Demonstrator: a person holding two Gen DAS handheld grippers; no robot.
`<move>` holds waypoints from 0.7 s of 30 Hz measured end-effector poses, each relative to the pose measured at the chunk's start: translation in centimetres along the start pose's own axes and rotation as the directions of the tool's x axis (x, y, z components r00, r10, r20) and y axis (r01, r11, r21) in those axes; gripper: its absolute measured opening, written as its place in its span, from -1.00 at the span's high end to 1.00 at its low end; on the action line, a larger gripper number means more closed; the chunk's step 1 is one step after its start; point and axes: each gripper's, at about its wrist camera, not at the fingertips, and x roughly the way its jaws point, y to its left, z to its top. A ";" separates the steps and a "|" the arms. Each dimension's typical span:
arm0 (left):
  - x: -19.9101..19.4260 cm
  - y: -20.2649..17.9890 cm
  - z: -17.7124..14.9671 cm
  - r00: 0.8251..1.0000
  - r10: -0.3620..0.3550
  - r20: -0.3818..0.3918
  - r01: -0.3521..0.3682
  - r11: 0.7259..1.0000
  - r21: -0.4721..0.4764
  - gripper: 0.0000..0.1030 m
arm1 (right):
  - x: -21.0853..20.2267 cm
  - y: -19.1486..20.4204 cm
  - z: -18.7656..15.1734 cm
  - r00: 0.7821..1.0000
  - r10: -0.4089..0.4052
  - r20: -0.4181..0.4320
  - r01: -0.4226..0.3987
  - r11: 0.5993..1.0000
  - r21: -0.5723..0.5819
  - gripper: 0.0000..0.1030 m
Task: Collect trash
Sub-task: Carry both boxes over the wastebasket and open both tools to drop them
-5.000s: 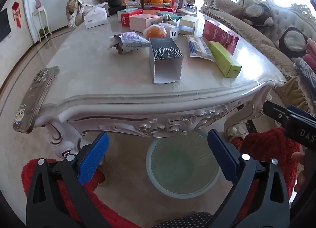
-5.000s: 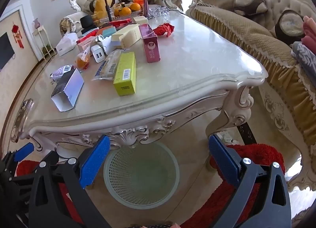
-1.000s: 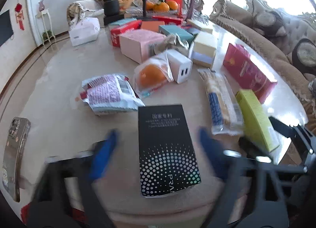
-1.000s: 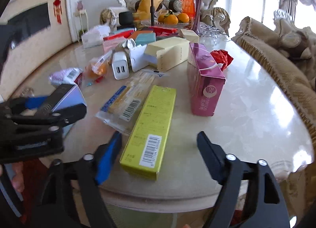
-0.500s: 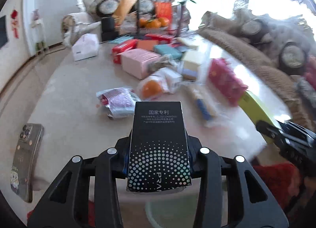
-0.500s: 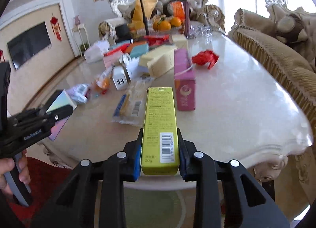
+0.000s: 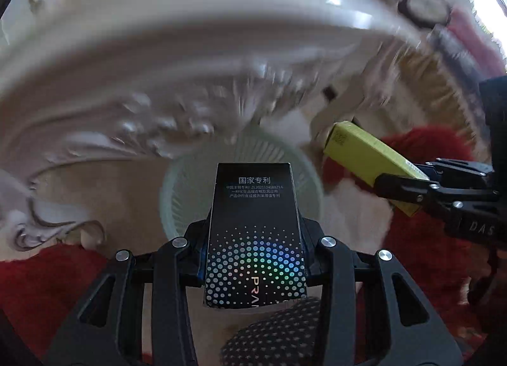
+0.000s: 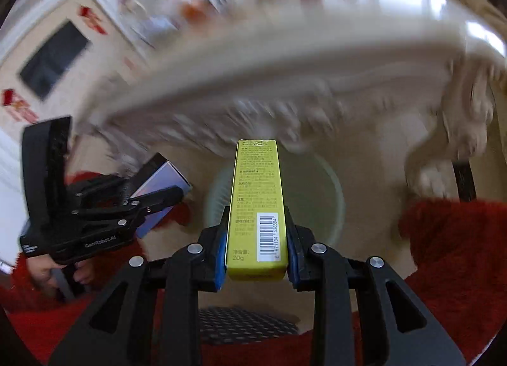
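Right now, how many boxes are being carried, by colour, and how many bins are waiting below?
Black box, clamped in the left hand-held gripper: 1
Yellow-green box, clamped in the right hand-held gripper: 1
Pale ribbed waste basket on the floor beneath both: 1
Total: 3
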 end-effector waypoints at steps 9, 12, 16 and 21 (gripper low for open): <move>6.0 1.9 0.4 0.999 0.029 -0.025 -0.031 0.998 -0.054 -0.62 | 6.3 -1.1 0.4 0.995 -0.038 -0.090 0.040 0.999 0.017 0.37; 6.2 2.2 0.4 0.999 0.033 -0.038 -0.036 0.997 -0.063 -0.62 | 6.0 -1.0 0.3 0.995 -0.080 -0.058 0.080 0.997 0.005 -0.31; 3.9 2.3 -0.2 0.996 0.092 -0.013 -0.092 0.994 -0.057 -0.62 | 4.2 -1.1 0.1 0.991 -0.130 -0.017 0.129 0.991 -0.022 -0.31; -2.8 2.0 -0.8 0.980 0.167 0.107 -0.166 0.986 -0.019 -0.62 | -0.9 -0.5 0.2 0.988 -0.113 0.109 0.119 0.991 -0.052 -0.31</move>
